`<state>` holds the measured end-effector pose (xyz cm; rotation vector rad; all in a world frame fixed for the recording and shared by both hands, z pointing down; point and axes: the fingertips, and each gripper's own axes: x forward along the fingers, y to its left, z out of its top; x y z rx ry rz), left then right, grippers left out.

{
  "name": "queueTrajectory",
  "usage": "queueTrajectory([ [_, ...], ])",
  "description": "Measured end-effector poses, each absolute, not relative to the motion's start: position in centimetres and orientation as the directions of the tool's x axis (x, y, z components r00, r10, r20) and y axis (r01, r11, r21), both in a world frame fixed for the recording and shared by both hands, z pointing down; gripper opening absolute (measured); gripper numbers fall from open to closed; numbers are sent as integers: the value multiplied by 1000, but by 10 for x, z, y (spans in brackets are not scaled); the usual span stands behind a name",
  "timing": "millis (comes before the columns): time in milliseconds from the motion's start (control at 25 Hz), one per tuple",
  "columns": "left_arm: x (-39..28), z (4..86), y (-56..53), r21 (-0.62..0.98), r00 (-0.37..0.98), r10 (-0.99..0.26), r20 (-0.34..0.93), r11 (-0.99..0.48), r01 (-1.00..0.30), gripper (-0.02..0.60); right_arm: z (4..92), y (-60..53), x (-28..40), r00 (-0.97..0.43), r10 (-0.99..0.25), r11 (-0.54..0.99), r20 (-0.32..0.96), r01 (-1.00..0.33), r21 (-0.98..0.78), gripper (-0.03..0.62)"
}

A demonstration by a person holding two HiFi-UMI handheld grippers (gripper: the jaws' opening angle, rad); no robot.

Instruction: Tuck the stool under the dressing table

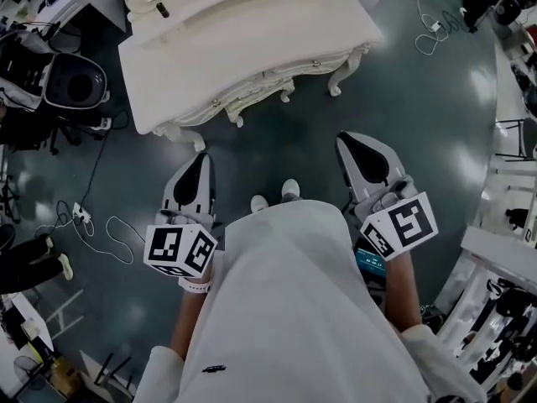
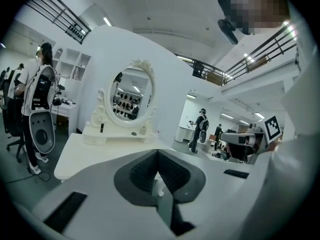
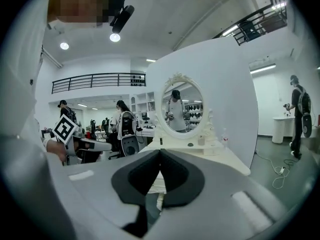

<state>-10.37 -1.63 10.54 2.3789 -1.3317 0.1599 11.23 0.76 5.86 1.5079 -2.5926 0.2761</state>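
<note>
The white dressing table (image 1: pixel 252 40) stands ahead of me at the top of the head view, with carved legs (image 1: pixel 340 78) on a dark floor. Its oval mirror (image 2: pixel 132 95) (image 3: pixel 182 109) and tabletop (image 2: pixel 100 151) (image 3: pixel 220 156) show in both gripper views. No stool is visible in any frame. My left gripper (image 1: pixel 200 159) (image 2: pixel 158 151) is held level in front of me, pointing at the table; its jaws meet with nothing between them. My right gripper (image 1: pixel 346 138) (image 3: pixel 160 151) points the same way, also shut and empty. Both are well short of the table.
A dark round-backed unit (image 1: pixel 75 82) stands left of the table. Loose cables (image 1: pixel 109 233) (image 1: pixel 432 32) lie on the floor at left and far right. White shelving (image 1: pixel 512 183) lines the right side. Other people (image 2: pixel 202 129) stand in the background. My shoes (image 1: pixel 289 190) show between the grippers.
</note>
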Motion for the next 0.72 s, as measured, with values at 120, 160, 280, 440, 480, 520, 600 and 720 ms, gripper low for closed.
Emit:
queueTrajectory([
  [120,-99,106,-19,302,542,-792,280,-463,-833,8,62,2,106,-499,-839,497,219,-865,-66,11],
  [160,-98,105,-20,304,544,-792,279,-464,-832,8,62,1,103,-503,-836,502,220,-862,-63,11],
  [280,-96,104,-19,308,546,-788,284,-464,-830,8,60,-2,98,-514,-829,513,218,-856,-68,11],
  [440,-99,110,-21,311,538,-788,299,-453,-835,8,61,-7,97,-521,-826,514,216,-853,-92,11],
  [480,-100,113,-22,313,538,-786,305,-451,-836,8,62,-8,97,-521,-826,513,216,-853,-98,11],
  [520,-101,114,-22,314,538,-784,309,-449,-836,8,63,-8,97,-520,-826,510,217,-854,-102,11],
  [600,-103,115,-24,318,539,-783,310,-449,-835,8,63,-9,97,-516,-829,505,217,-856,-107,11],
  [720,-103,115,-23,323,542,-781,309,-450,-832,8,60,-8,99,-507,-834,495,217,-862,-112,11],
])
